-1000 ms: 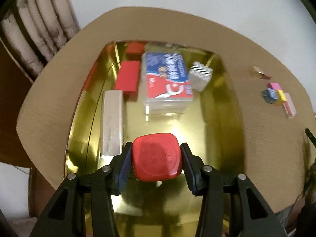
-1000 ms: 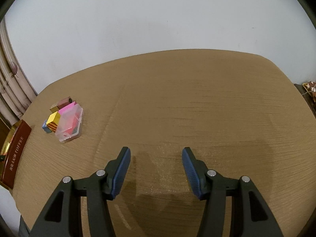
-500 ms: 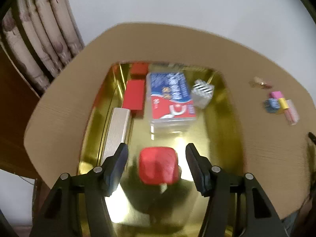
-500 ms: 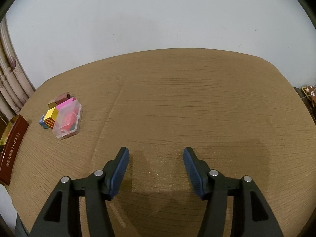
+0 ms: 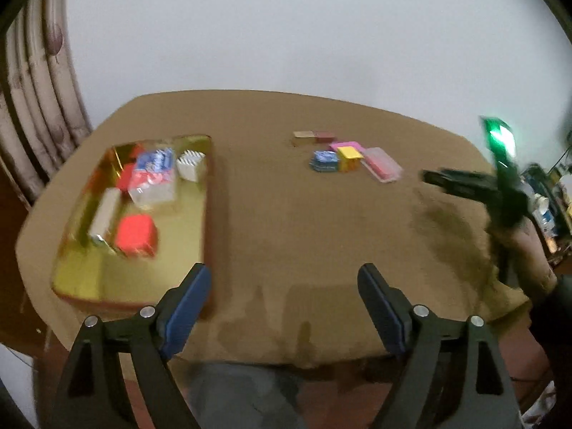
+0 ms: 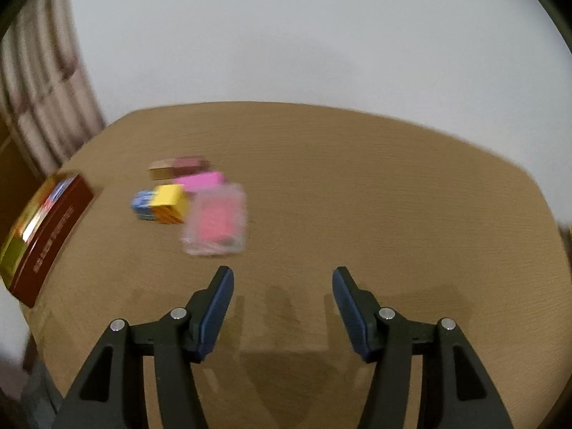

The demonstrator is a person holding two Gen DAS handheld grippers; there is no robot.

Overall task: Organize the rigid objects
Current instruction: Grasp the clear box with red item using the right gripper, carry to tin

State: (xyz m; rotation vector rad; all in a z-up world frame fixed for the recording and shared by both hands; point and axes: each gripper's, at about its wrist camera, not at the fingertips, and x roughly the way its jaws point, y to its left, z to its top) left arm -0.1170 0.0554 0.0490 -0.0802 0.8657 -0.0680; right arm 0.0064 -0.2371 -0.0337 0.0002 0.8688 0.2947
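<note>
Step in hand, as judged: a transfer between placements. The left gripper point(image 5: 282, 307) hangs over the near edge of the desk point(image 5: 286, 214), fingers spread wide and holding nothing. The right gripper point(image 6: 282, 300) is likewise spread and empty, pointed toward the loose pile.

Placed items: the gold tray point(image 5: 200, 214) sits along the left edge of the desk. Its glossy, mirror-like floor carries a red rounded-square box point(image 5: 136, 234) near its front, a ribbed pale bar point(image 5: 105, 211) beside the left wall, a blue-and-red printed carton point(image 5: 153, 175), and a striped white cube point(image 5: 191, 164) at the far right corner.

Remaining items: toward the far right of the desk, well apart from the tray, lie a clear plastic case point(image 6: 216, 223) with pink contents, a yellow block point(image 6: 169, 202), a blue tin point(image 6: 143, 203), a pink slab point(image 6: 202, 180) and a brown-and-gold box point(image 6: 178, 166), closely packed.

Next move, as judged: close on one hard-edged piece without disturbing its neighbours. The clear case lies nearest the right gripper.
</note>
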